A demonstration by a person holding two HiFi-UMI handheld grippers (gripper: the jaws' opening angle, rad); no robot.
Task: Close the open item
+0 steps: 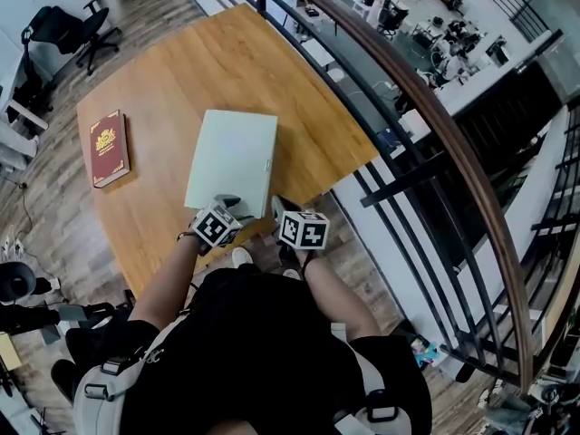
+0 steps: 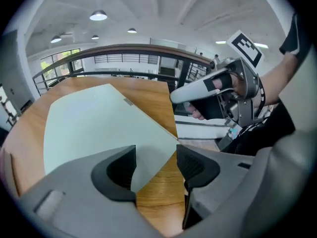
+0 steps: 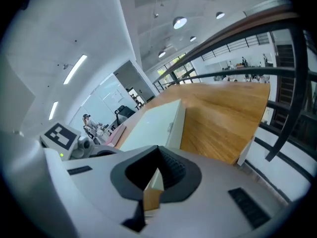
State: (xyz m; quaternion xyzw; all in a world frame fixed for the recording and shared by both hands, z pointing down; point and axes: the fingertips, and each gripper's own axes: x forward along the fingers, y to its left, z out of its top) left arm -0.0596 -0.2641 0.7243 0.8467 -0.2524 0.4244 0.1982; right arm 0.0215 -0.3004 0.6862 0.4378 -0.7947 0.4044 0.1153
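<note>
— Placement, left to right?
— Red book (image 1: 109,147) lies far left on the table (image 1: 172,71), well apart from the rest and not in play; pale green case (image 1: 233,161) sits mid-table, flat, lid down, latch (image 1: 268,163) on its right edge; it looks closed already, so the task reads as done or nearly so.
— Grippers?
— Left gripper (image 2: 156,165) points at the case's near left corner, jaws spread, with the corner showing between them but nothing pinched; probably there to steady or press the lid; contact can't be told. Right gripper (image 3: 157,175) is just beside the near right corner, jaws drawn almost together with only a sliver of gap, holding nothing; it looks idle.
— Risk?
— The latch may not be seated; too small to tell.
</note>
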